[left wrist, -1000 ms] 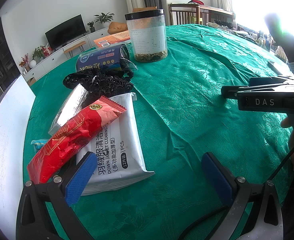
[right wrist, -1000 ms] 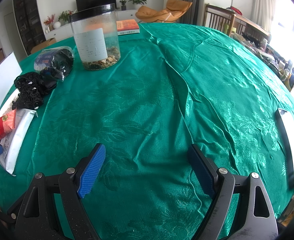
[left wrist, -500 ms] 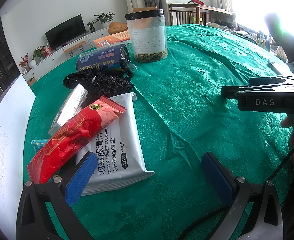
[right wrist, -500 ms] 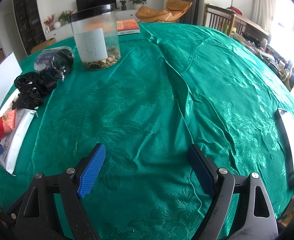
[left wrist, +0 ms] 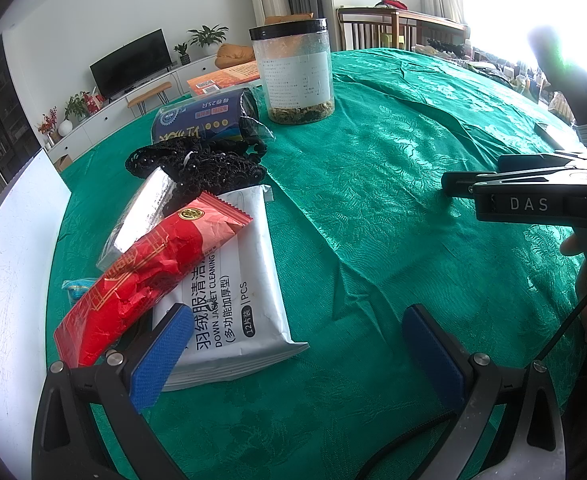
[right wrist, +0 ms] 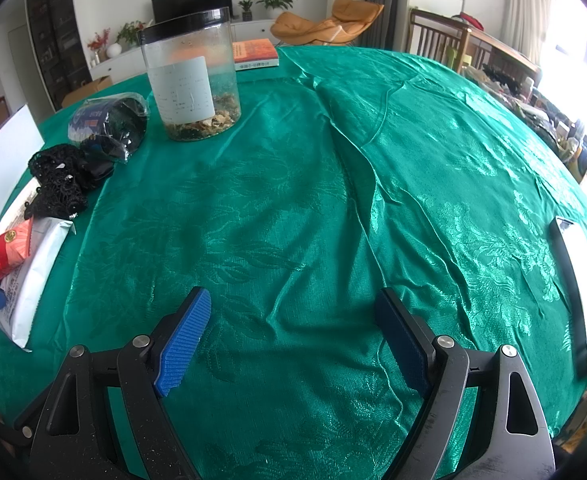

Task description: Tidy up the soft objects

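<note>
- Left wrist view: the big green tablecloth (left wrist: 373, 208) covers the whole table, and all the soft things sit in a bunch on its left side.
- The tall clear jar (left wrist: 295, 72) stands upright at the far end of the bunch. Next to it lies a blue roll pack (left wrist: 201, 120).
- The white wipes pack (left wrist: 233, 292) is the biggest soft thing. It lies flat, with its long side pointing away from you, toward the jar.
- The red packet (left wrist: 149, 276) lies slanted on top of the wipes pack. A silver packet (left wrist: 141, 216) lies beside it, and a black lace bundle (left wrist: 201, 168) sits just past them.
- Your left gripper (left wrist: 293, 356) is spread wide and holds nothing. Its left pad is right over the near edge of the wipes pack.
- Your right gripper (right wrist: 293, 336) is also spread wide and empty, over bare cloth. The bunch is well off to its left.
- So your left hand is nearer. It looks best to reach forward and a bit left.
</note>
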`<state>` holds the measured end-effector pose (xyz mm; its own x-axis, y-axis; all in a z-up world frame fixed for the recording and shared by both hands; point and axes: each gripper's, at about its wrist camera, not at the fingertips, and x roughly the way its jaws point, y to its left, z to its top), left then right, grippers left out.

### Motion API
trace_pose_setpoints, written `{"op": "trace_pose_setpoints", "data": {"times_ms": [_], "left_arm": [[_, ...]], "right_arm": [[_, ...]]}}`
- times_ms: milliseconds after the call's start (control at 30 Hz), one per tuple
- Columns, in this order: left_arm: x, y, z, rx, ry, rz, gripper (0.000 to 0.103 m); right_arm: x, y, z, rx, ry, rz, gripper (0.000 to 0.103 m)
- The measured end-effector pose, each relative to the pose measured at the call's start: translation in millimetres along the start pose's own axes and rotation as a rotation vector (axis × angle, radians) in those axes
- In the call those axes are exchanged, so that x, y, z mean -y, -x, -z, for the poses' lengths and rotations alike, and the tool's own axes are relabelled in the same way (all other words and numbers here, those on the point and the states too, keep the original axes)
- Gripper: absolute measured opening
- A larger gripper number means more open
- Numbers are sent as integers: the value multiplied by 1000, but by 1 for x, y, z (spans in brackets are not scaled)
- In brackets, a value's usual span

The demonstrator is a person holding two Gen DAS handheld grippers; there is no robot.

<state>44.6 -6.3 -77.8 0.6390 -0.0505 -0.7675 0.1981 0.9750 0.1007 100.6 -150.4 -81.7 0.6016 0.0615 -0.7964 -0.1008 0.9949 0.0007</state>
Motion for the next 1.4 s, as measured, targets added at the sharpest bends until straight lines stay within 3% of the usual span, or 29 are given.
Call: {"op": "trace_pose_setpoints", "data": {"times_ms": [1133, 1400], "left_arm": [[0, 1, 0, -4, -12, 8, 103], [-22, 27, 2, 8, 47, 27, 103]], "right_arm": [[0, 0, 0, 0, 0, 0, 86], [0, 0, 0, 0, 0, 0, 86]]}}
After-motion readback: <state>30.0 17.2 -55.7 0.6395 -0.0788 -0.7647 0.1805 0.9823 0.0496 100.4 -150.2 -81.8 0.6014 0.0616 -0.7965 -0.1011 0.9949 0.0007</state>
